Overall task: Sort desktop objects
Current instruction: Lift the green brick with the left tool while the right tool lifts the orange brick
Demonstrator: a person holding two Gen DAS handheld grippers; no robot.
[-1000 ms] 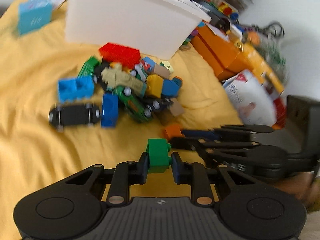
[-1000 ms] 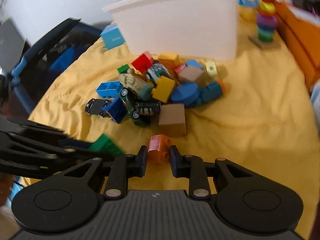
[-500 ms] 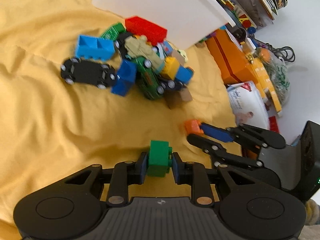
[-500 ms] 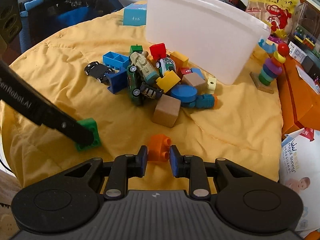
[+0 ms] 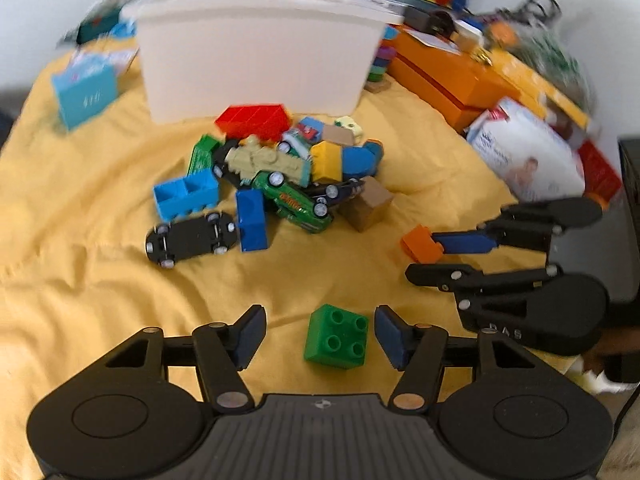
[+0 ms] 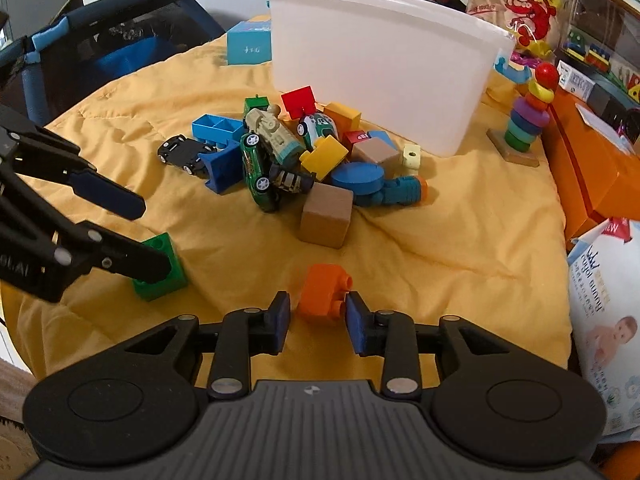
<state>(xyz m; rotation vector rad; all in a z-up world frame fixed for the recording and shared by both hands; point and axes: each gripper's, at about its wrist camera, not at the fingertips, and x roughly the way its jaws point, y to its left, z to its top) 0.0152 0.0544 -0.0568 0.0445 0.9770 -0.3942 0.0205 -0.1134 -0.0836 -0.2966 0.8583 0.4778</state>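
Between wide left claw: green four-stud brick, studs up. Right claw parted around orange brick.

The right tool sat with its pads apart around an orange brick on the yellow cloth. To the left, the left tool stood spread over a green brick. Beyond lay a heap of toys beside a white tub.

Glossy plastic green brick on matt, wrinkled yellow cloth
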